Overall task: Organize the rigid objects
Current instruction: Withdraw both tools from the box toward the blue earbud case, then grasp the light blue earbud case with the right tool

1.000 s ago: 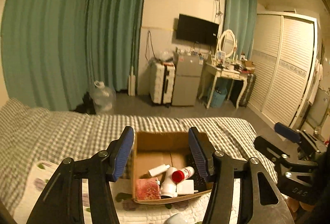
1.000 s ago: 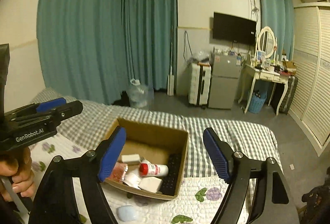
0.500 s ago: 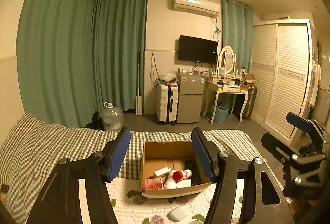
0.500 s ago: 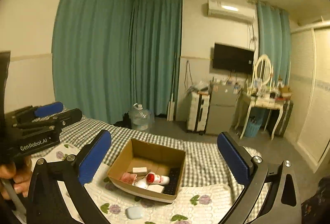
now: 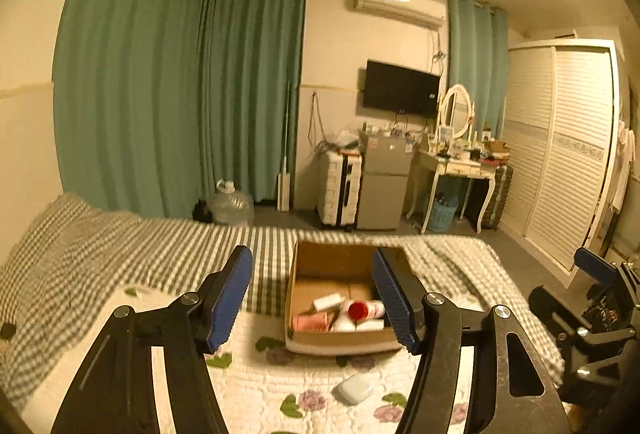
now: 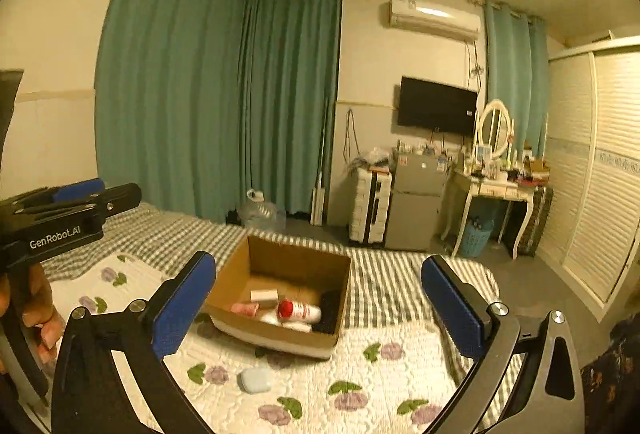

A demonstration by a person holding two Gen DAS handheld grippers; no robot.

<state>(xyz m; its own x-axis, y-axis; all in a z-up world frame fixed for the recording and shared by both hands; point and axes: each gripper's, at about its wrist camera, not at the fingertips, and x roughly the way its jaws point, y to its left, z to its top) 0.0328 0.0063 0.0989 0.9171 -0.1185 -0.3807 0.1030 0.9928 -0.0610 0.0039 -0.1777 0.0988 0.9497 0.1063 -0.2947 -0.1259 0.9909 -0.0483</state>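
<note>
Both grippers drawn back from the cardboard box [image 6: 280, 298] since a second ago, jaws now wider. Left gripper [image 5: 312, 294]: wide, empty. Right gripper [image 6: 320, 308]: widest, empty. Box: on bed quilt [image 6: 400, 374], holding red-capped bottle [image 6: 298, 311] and small items. Pale blue case [image 6: 255, 380]: quilt, box's 6 o'clock.

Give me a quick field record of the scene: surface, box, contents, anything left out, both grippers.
surface: bed with floral quilt over checked cover
box: open cardboard box on the quilt
contents: red-capped white bottle, pink item, small white pieces, dark item
left out: pale blue case, on the quilt in front of the box
left gripper: open, empty
right gripper: open, empty
</note>
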